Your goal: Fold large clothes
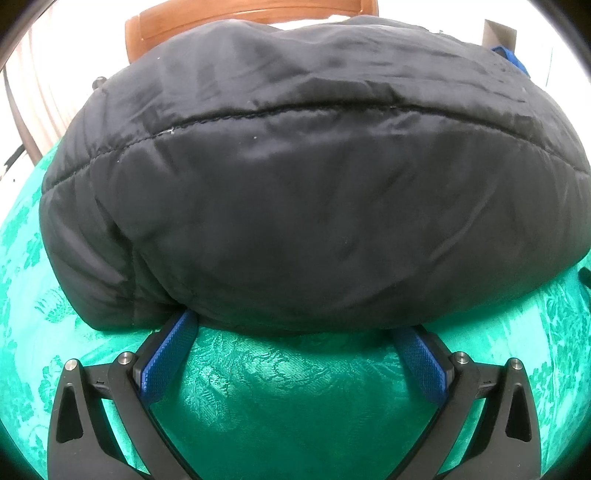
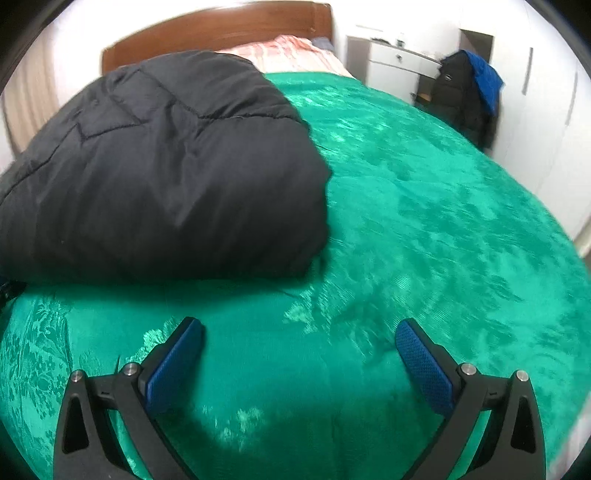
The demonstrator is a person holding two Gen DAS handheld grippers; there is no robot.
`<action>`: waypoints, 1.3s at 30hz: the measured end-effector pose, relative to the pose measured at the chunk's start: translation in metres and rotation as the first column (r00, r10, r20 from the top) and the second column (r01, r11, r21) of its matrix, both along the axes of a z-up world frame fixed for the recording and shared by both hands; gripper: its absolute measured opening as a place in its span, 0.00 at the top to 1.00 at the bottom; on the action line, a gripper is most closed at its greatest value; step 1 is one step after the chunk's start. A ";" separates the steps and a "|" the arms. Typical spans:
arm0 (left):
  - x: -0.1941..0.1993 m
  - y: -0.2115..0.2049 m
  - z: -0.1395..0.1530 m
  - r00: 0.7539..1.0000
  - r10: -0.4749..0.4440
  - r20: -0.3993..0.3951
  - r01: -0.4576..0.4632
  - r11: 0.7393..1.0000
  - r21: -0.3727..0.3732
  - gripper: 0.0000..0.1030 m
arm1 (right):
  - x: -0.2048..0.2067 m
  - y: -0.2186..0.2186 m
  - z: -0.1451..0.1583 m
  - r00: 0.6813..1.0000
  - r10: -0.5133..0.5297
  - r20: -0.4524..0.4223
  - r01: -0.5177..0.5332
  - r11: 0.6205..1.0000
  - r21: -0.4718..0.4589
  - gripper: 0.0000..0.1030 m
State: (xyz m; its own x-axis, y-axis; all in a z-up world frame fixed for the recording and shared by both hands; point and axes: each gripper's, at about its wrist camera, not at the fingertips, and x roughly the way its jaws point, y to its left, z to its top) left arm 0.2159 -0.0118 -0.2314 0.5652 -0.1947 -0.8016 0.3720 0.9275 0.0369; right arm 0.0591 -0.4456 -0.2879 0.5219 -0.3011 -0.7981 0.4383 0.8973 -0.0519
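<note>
A black quilted jacket (image 1: 295, 192) lies folded into a thick bundle on the green bedspread (image 1: 295, 387). In the left wrist view it fills most of the frame, and my left gripper (image 1: 299, 325) stands open right at its near edge, the blue fingertips (image 1: 173, 347) tucked just under the overhanging fabric. In the right wrist view the same jacket (image 2: 159, 177) sits to the upper left. My right gripper (image 2: 299, 332) is open over bare bedspread (image 2: 424, 221), apart from the jacket, with nothing between its fingers.
A wooden headboard (image 2: 221, 33) and a pink pillow (image 2: 295, 51) are at the far end of the bed. Beyond the bed's right side stand a white cabinet (image 2: 391, 62) and dark and blue clothes (image 2: 469, 96) hung up.
</note>
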 end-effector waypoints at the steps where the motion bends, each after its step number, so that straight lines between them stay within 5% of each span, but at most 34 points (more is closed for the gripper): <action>1: 0.000 0.000 0.000 1.000 -0.001 0.008 0.001 1.000 0.001 0.00 | -0.001 0.001 0.002 1.000 -0.010 -0.007 0.010 1.000 -0.002 0.00; 10: 0.002 -0.004 -0.005 0.999 -0.002 0.033 0.002 1.000 0.001 0.00 | -0.012 0.009 0.027 0.999 -0.050 -0.009 0.048 0.990 -0.134 0.00; 22: -0.024 0.009 -0.005 0.999 0.002 0.048 -0.002 1.000 -0.009 0.00 | -0.029 0.023 0.077 1.000 -0.007 0.013 0.009 0.989 -0.149 0.00; 34: -0.024 0.011 -0.006 0.999 0.002 0.049 -0.002 1.000 -0.010 0.00 | -0.043 0.052 0.120 0.995 0.006 -0.098 -0.052 0.881 -0.469 0.00; 39: -0.025 0.011 -0.006 0.999 0.003 0.049 -0.002 1.000 -0.010 0.00 | -0.047 0.059 0.129 0.994 0.025 -0.105 -0.074 0.870 -0.488 0.00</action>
State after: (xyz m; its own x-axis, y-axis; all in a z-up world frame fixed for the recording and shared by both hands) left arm 0.1914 -0.0008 -0.2374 0.6044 -0.2015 -0.7708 0.3677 0.9288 0.0455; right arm 0.0119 -0.3868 -0.1586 0.4778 -0.6418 -0.5998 0.3653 0.7661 -0.5288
